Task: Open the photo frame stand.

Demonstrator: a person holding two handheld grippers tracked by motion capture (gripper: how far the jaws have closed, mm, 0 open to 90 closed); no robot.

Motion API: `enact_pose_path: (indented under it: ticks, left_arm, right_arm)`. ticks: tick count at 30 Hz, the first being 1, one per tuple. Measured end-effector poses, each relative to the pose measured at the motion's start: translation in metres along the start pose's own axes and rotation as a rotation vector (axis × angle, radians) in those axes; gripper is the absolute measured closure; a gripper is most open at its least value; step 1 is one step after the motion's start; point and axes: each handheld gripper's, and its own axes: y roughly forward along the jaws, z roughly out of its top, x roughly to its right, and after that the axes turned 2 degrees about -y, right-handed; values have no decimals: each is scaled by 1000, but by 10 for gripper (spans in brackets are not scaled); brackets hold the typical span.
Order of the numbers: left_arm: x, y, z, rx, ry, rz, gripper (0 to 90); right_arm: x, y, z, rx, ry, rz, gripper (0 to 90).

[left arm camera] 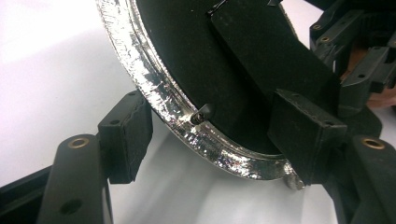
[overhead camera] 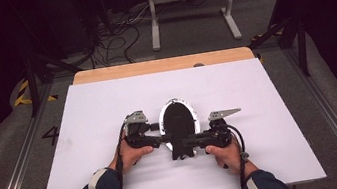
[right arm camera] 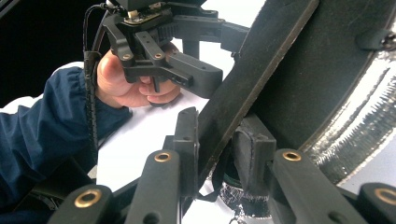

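Note:
An oval black pad with a crinkled silver rim (overhead camera: pixel 161 117) lies mid-table, a stiff black strap (overhead camera: pixel 181 149) running off its near end. My left gripper (overhead camera: pixel 161 137) comes in from the left. In the left gripper view its jaws (left arm camera: pixel 215 130) straddle the silver rim (left arm camera: pixel 154 88), one pad outside and slightly off it, the other over the black inside; it is open. My right gripper (overhead camera: pixel 191 141) comes in from the right. In the right gripper view it (right arm camera: pixel 219 140) is shut on the black strap (right arm camera: pixel 261 65), a pad on each face.
The white sheet (overhead camera: pixel 107 103) covers the tabletop, with a wooden strip (overhead camera: pixel 162 65) along its far edge. Beyond the table are a white stand (overhead camera: pixel 191 7) and floor cables. The left hand and its gripper (right arm camera: pixel 187 70) sit close behind the strap.

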Motion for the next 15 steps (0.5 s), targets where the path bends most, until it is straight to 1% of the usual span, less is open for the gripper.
enact_pose_path:
  ticks: [1,2,4,5,6,7,8,9,10,11,12,13,14,15]
  left_arm:
    - [-1,-2,0,7,5,-9,330]
    - [-1,-3,0,16,-5,-19,339]
    - [-1,-6,1,27,1,-23,349]
    - [-1,-8,1,48,-10,-37,349]
    - [-1,-8,1,48,-10,-37,358]
    - [0,-12,2,67,5,-43,371]
    - [0,-12,2,67,5,-43,379]
    - [0,-13,2,86,-9,-56,379]
    - [-1,-16,2,107,-17,-73,410]
    - [0,-17,3,116,-13,-83,451]
    - [1,-18,3,118,-3,-98,464]
    - [2,-18,2,119,8,-105,484]
    - [3,-17,3,112,31,-103,504]
    - [4,-17,3,106,43,-88,505]
  right_arm:
    - [-1,0,0,-2,-2,-2,723]
    - [-1,0,1,-8,-2,-7,725]
    - [-2,-1,1,-12,6,-21,728]
    - [-2,-1,1,-11,4,-25,729]
    - [-2,-1,1,-11,4,-25,729]
    - [-3,-2,1,-12,3,-44,732]
    - [-3,-2,1,-12,3,-44,732]
    - [-3,-2,2,-12,1,-47,734]
    - [-3,-2,2,-13,-1,-54,734]
    - [-3,-2,2,-15,-3,-67,737]
    - [-2,-2,2,-12,-4,-73,740]
    - [-2,-2,2,-11,-4,-81,740]
    - [-2,-2,1,-10,0,-85,743]
    - [-2,-2,1,-9,2,-85,743]
